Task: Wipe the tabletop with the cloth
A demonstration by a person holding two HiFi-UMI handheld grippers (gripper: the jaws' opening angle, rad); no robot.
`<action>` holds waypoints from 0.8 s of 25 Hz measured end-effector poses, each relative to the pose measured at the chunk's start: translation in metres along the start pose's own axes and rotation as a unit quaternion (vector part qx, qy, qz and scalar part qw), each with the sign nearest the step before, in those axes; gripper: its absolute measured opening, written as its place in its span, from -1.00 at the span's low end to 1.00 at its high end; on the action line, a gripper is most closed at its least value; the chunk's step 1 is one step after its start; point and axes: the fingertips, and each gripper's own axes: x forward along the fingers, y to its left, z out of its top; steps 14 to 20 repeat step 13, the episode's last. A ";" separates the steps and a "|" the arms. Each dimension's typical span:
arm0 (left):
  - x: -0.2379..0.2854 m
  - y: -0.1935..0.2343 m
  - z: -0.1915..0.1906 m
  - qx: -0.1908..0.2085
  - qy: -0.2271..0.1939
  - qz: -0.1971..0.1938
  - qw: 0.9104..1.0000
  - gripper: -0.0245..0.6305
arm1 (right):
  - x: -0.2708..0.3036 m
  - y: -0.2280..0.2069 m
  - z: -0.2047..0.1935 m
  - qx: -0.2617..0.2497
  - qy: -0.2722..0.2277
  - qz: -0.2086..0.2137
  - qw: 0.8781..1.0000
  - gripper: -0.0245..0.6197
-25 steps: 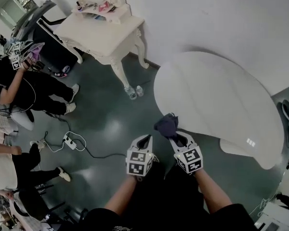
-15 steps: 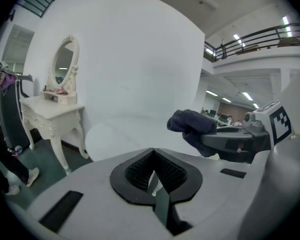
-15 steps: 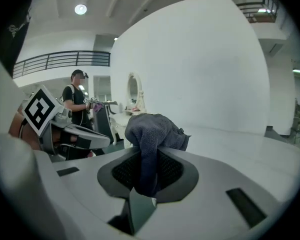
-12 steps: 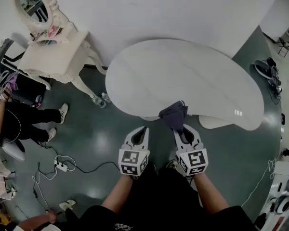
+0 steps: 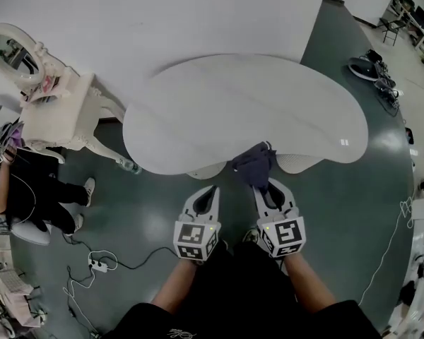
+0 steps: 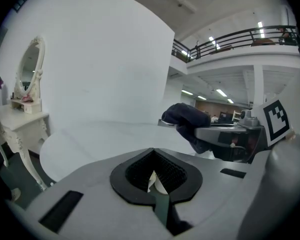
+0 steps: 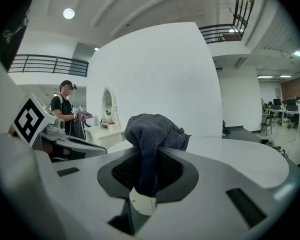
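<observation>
Centre frame: right hand-held gripper (image 5: 265, 187) pinches dark cloth (image 5: 253, 164) at counter (image 5: 240, 111) edge; left hand-held gripper (image 5: 210, 191) hangs pressed together alongside.

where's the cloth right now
In the head view the dark cloth is just right of centre, clamped in the right gripper at the near edge of the white table.

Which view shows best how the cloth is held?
The right gripper view: the dark cloth sits centre frame, pinched in the right claw. The head view shows it small at the table edge; the left gripper view, from the side.
</observation>
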 end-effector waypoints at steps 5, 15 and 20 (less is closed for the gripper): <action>0.006 -0.009 0.002 0.006 0.005 -0.003 1.000 -0.91 | -0.007 -0.011 -0.001 0.003 -0.003 -0.008 1.000 -0.75; 0.015 -0.018 0.003 0.012 0.010 -0.015 1.000 -0.91 | -0.007 -0.022 -0.001 0.004 -0.001 -0.015 1.000 -0.75; 0.015 -0.018 0.003 0.012 0.010 -0.015 1.000 -0.91 | -0.007 -0.022 -0.001 0.004 -0.001 -0.015 1.000 -0.75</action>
